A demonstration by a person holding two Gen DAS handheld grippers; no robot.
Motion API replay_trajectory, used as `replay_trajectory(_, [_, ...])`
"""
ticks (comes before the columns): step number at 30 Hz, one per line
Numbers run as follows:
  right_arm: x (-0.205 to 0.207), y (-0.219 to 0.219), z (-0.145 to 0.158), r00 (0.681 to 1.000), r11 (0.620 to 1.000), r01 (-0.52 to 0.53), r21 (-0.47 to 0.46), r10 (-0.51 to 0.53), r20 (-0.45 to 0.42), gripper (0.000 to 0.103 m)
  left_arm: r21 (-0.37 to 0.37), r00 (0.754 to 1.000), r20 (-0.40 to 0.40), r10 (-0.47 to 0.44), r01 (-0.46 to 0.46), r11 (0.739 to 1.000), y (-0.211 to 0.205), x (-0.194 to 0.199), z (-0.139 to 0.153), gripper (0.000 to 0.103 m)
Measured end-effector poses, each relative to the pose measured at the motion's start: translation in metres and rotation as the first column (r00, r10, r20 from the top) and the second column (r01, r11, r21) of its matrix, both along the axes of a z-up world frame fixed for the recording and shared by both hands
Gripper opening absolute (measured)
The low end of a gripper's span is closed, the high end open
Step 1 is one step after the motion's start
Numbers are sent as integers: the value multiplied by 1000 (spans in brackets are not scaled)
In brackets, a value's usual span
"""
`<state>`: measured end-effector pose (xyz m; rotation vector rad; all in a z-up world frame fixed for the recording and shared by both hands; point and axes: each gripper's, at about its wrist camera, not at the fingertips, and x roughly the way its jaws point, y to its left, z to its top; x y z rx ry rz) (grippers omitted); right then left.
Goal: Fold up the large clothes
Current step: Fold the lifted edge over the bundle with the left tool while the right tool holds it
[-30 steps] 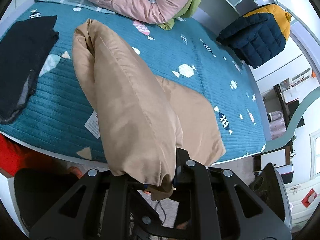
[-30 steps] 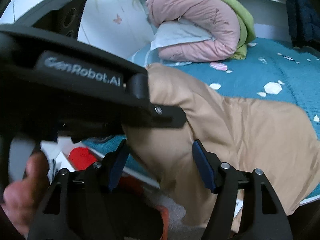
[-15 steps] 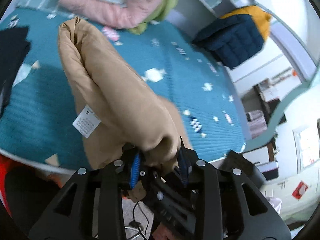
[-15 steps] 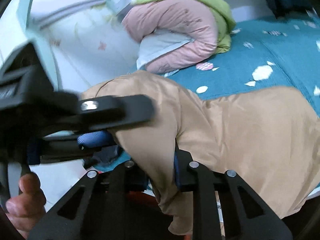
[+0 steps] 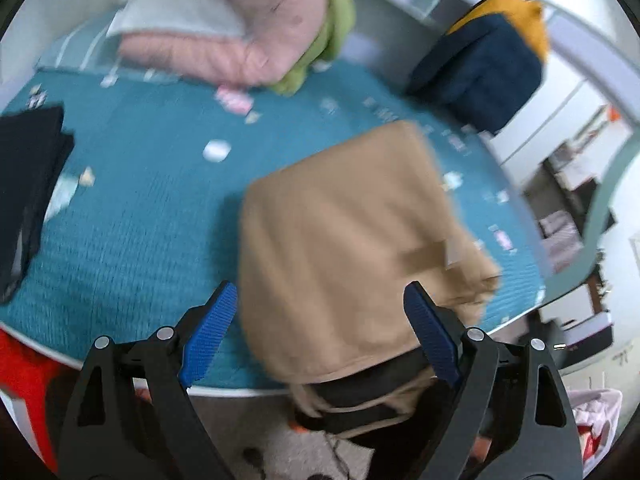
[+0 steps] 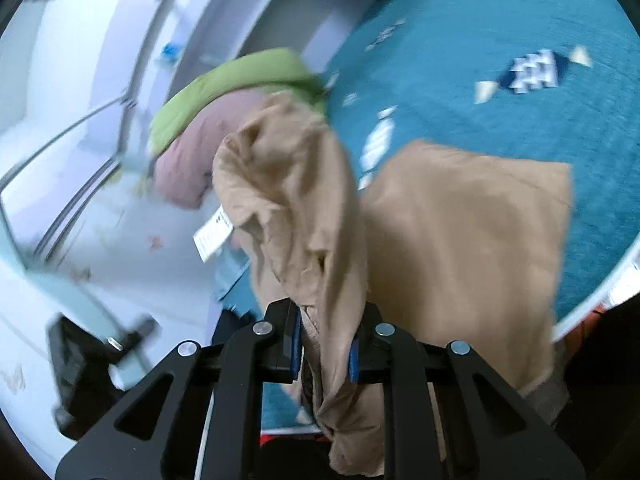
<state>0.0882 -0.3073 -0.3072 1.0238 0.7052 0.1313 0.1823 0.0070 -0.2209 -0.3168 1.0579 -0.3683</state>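
A large tan garment (image 5: pixel 344 240) lies partly on the teal bed cover (image 5: pixel 152 200) and hangs over the near edge. My left gripper (image 5: pixel 320 340) is open, its blue pads (image 5: pixel 208 336) wide apart on either side of the cloth's near end, not clamping it. My right gripper (image 6: pixel 323 344) is shut on a bunched fold of the tan garment (image 6: pixel 296 216), lifted above the bed, with a white care label (image 6: pixel 212 236) hanging from it. The rest of the garment (image 6: pixel 472 248) lies flat on the bed. Both views are motion-blurred.
A pink and green rolled quilt (image 5: pixel 248 32) and a pillow lie at the bed's head. A dark folded garment (image 5: pixel 28 176) sits at the left edge. A navy and yellow jacket (image 5: pixel 488 68) lies far right. Bed edge and floor (image 5: pixel 280 452) are below.
My left gripper has opened and let go of the tan garment. My right gripper has closed on the bunched fold and swung with it. The garment now lies flatter on the bed.
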Motion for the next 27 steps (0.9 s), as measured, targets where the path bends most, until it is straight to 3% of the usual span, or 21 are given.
replay_trajectory(2, [2,-8,-5,999,999,31,-37,-32,-38,16,46,999,-44,-4,6,999,-3,4,-26,86])
replay_trajectory(8, [5,-24,-28,979,988,72,-139,-96,-179,16,81,982,-191,10,6,997,-15,12,-89,86])
replay_trajectory(14, [15,-33,-44,968,988,61,-144,-94,-234,19,90,974,-228,-12,33,995,-30,17,-118,89])
replay_trajectory(16, [14,-37,-40,965,987,60,-146,-95,-243,24,89,974,-228,-12,33,995,-32,19,-120,89])
replay_trajectory(18, [11,-41,-31,963,981,76,-178,-119,-243,44,88,973,-230,-14,35,995,-32,21,-120,89])
replay_trajectory(23, [19,-58,-21,959,970,93,-226,-148,-242,69,87,972,-235,-12,33,996,-38,22,-119,90])
replay_trajectory(27, [31,-75,-52,952,995,80,-59,-94,-293,69,77,970,-241,-15,35,996,-41,24,-119,90])
